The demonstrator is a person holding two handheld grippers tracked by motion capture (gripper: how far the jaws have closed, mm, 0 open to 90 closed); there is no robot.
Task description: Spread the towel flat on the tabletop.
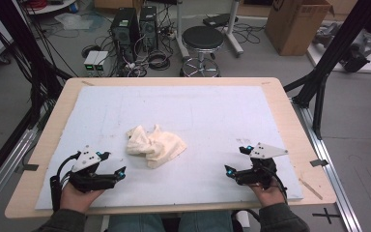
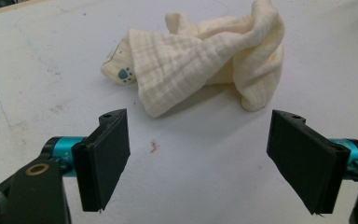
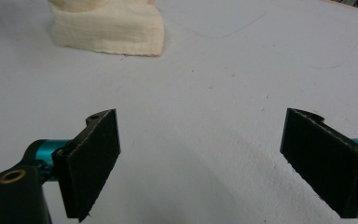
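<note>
With both grippers' fingers wide and empty, your left gripper [image 1: 112,163] sat nearest the crumpled cloth [image 1: 155,145], so pinching a loose corner beat grabbing the bunched middle.

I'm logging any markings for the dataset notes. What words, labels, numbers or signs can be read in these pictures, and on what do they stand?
No readable words or numbers.
Cream cloth: a small blue paw-print sign near one corner, no lettering.
Cardboard box on the floor: dark print near its top edge, too small to read.
Left gripper and right gripper: no markings visible.
</note>
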